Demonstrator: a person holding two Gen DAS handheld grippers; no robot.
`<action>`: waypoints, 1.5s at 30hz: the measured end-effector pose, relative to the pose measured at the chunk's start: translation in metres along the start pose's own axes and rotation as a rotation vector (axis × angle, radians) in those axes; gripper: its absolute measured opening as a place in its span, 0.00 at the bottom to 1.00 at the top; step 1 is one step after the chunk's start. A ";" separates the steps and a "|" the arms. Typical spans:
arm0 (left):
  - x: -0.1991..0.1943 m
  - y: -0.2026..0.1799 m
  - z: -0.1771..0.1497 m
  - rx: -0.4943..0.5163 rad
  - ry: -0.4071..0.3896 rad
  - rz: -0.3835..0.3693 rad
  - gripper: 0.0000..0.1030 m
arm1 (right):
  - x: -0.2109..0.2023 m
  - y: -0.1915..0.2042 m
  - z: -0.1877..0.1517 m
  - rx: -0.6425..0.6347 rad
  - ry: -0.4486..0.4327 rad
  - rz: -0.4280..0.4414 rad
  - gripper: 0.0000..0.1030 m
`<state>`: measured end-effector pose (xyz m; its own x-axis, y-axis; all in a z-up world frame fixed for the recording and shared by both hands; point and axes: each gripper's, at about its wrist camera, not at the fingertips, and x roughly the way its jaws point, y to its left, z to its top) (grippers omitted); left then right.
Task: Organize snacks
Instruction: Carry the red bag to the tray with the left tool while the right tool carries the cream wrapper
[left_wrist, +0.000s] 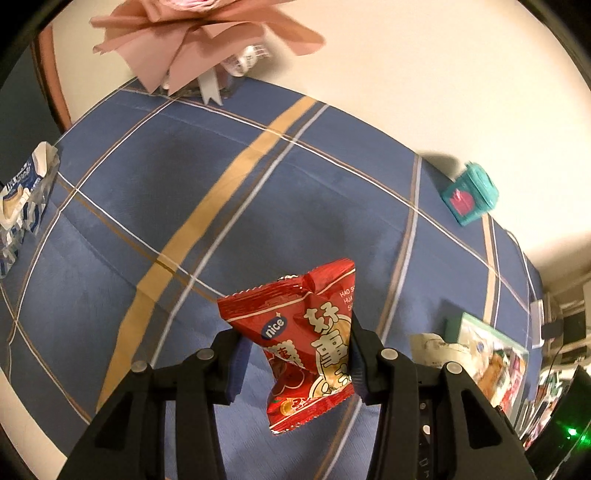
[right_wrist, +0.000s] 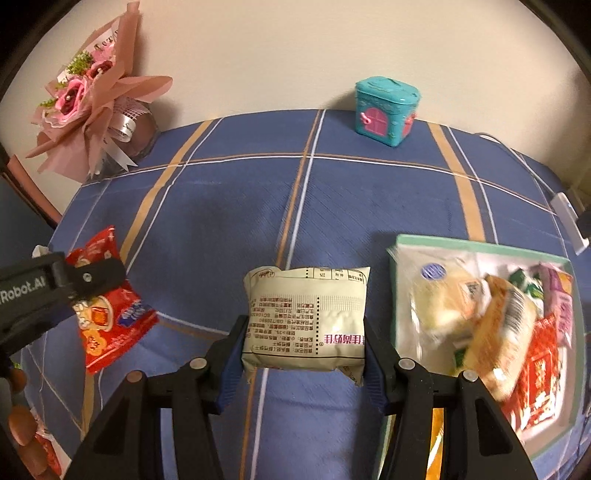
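Two grippers show, each clamped on one snack. The left gripper (left_wrist: 297, 354) has its jaws drawn in against a red snack packet (left_wrist: 306, 343), which stands crumpled between the pads and pokes out ahead of them; a blue oval on it reads "nice", with large Chinese characters and small Latin letters "HAO" and "HUA" at its right edge. From the right wrist view the same left gripper (right_wrist: 79, 280) comes in from the left, its body marked "Robot.AI", with the red packet (right_wrist: 110, 306) hanging from it above the blue plaid tablecloth (right_wrist: 229, 206).

The right gripper (right_wrist: 303, 343) has its jaws closed partway on a cream snack packet (right_wrist: 304, 317), held flat between the pads, its back panel of Chinese print upside down and pink characters near the lower edge.

Just right of the right jaws lies one green-rimmed tray (right_wrist: 480, 246) heaped with wrapped snacks; motion blur makes an exact count unsafe, though at least four packets (right_wrist: 495, 325) show, one with a barcode and one red.

Far ahead of the jaws, against the wall, stand one teal house-shaped tin (right_wrist: 384, 110) with a pink door and, to the left, one pink-wrapped flower bouquet (right_wrist: 92, 103). In the left wrist view a blue-and-white wrapper (left_wrist: 26, 199) lies far left of the jaws.
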<state>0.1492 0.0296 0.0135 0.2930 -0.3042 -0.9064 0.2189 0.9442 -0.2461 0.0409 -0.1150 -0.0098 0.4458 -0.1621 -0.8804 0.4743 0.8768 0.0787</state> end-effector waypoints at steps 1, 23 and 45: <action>-0.002 -0.004 -0.005 0.011 -0.001 0.003 0.46 | -0.003 -0.002 -0.002 0.002 -0.001 -0.001 0.57; -0.061 -0.061 -0.063 0.169 -0.102 0.017 0.46 | -0.073 -0.051 -0.049 0.119 -0.054 0.026 0.57; -0.056 -0.153 -0.122 0.366 -0.058 -0.074 0.46 | -0.090 -0.163 -0.059 0.336 -0.058 -0.049 0.57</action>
<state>-0.0143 -0.0822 0.0600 0.3137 -0.3866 -0.8673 0.5562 0.8151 -0.1622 -0.1211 -0.2167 0.0295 0.4543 -0.2345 -0.8594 0.7154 0.6710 0.1951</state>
